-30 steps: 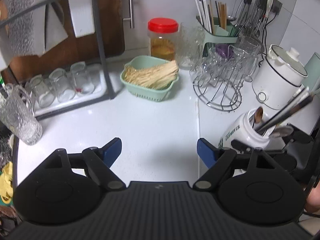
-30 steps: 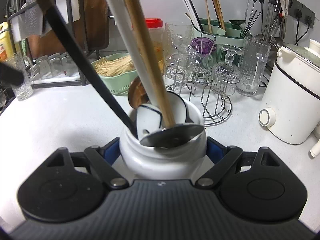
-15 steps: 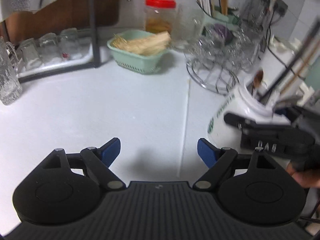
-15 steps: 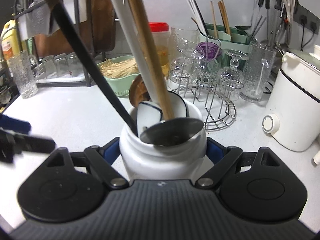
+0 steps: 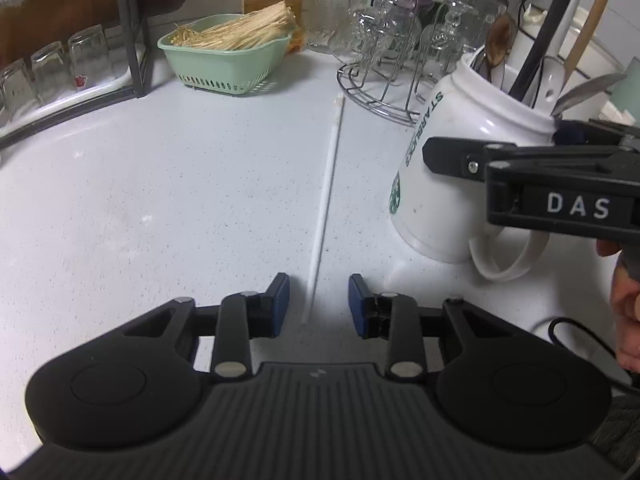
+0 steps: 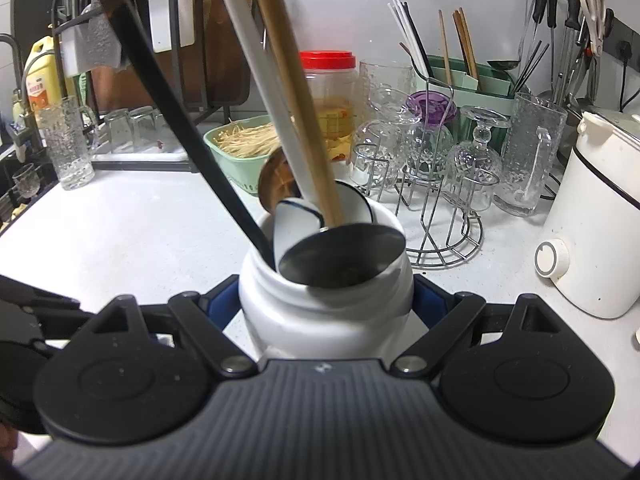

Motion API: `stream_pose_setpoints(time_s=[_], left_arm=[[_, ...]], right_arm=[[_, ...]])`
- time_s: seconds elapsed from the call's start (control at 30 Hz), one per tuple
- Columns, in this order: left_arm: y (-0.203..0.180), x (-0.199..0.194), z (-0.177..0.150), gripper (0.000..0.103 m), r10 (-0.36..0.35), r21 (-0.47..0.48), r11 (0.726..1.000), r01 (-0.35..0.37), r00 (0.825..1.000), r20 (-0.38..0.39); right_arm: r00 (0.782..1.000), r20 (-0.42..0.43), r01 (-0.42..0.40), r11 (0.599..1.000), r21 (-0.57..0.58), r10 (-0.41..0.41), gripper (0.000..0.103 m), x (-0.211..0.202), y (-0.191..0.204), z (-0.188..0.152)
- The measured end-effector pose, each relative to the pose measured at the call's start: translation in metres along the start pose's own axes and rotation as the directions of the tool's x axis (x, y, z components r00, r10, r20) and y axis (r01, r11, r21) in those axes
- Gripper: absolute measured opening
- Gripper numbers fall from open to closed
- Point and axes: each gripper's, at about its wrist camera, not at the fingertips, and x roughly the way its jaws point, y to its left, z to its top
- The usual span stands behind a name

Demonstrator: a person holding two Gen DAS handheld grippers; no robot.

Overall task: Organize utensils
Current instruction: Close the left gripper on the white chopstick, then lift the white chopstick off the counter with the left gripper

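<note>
A single white chopstick (image 5: 326, 200) lies on the white counter (image 5: 180, 200), pointing away from me. My left gripper (image 5: 319, 302) is low over its near end, jaws partly closed on either side of it, not touching. My right gripper (image 6: 326, 300) is shut on a white Starbucks mug (image 5: 452, 160) that also shows in the right wrist view (image 6: 320, 312). The mug holds a metal spoon (image 6: 344, 258), a white spoon, a black handle, a white chopstick and a wooden one. The mug leans left on the counter.
A wire rack of upturned glasses (image 5: 400, 40) stands behind the mug. A green basket of noodles (image 5: 228, 52) and a red-lidded jar (image 6: 330, 96) sit at the back. A white cooker (image 6: 592, 216) is on the right. A green utensil holder (image 6: 468, 76) stands against the wall.
My left gripper has dropped and moved forward over the chopstick's near end, and its jaws have narrowed. The right gripper keeps holding the mug in about the same place.
</note>
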Motion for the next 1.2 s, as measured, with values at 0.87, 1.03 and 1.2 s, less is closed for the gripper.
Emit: stream_pose_setpoints(time_s=[0.87, 1.03, 1.2], left_arm=[[0.012, -0.059, -0.02, 0.004, 0.008, -0.158, 0.987, -0.022, 0.996, -0.087], [0.005, -0.081, -0.039, 0.004, 0.021, -0.195, 0.98, -0.04, 0.995, -0.098], [-0.003, -0.095, -0.062, 0.004, 0.026, -0.249, 0.967, -0.056, 0.992, -0.123]], right_arm=[[1.0, -0.013, 0.019, 1.0, 0.021, -0.019, 0.09, 0.003, 0.003, 0.003], [1.0, -0.006, -0.002, 1.0, 0.007, 0.002, 0.09, 0.001, 0.003, 0.001], [0.999, 0.003, -0.038, 0.999, -0.021, 0.038, 0.09, -0.002, 0.004, -0.003]])
